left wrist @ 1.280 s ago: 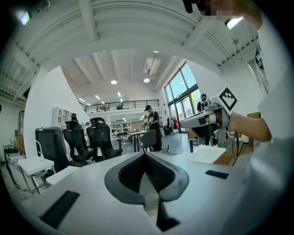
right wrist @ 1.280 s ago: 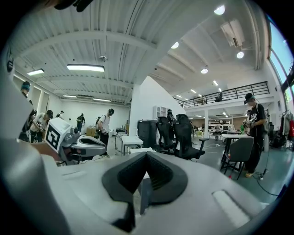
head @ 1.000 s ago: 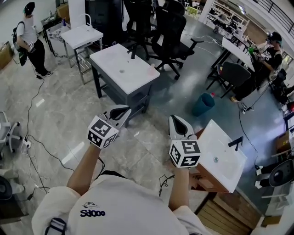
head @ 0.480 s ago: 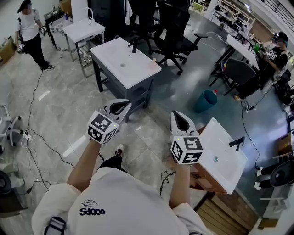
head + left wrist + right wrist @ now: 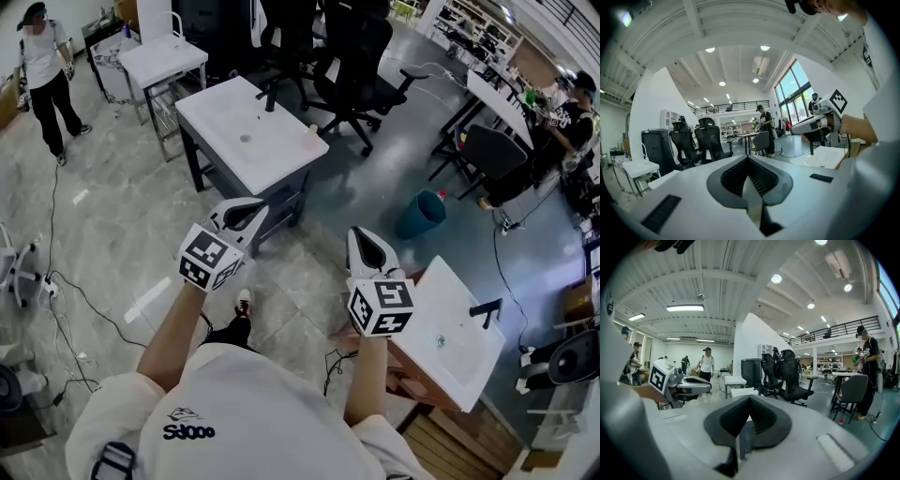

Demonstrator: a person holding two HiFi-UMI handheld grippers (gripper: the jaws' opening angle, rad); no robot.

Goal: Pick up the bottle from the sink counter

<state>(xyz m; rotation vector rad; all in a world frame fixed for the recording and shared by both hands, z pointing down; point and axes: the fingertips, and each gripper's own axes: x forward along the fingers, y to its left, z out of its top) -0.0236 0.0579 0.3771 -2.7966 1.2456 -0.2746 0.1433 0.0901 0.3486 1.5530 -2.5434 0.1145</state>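
A small pale pink bottle (image 5: 310, 141) stands near the right edge of a white sink counter (image 5: 230, 117) that has a dark faucet (image 5: 269, 97), up the middle of the head view. My left gripper (image 5: 241, 212) is held in the air over the floor, short of that counter's near corner, its jaws shut on nothing. My right gripper (image 5: 365, 240) hangs beside it to the right, also shut and empty. In the left gripper view the left gripper (image 5: 749, 159) shows its jaws meeting; the right gripper view shows the right gripper (image 5: 750, 400) the same way.
A second white sink (image 5: 457, 330) on a wooden cabinet sits just right of my right hand. A teal bin (image 5: 418, 214) and black office chairs (image 5: 352, 66) stand behind the counter. Cables (image 5: 70, 291) trail over the floor at left. A person (image 5: 42, 70) stands far left.
Both grippers have been carried forward together, and the sink counter with the bottle now lies closer in the head view. The jaws stayed shut. The person at far left has shifted.
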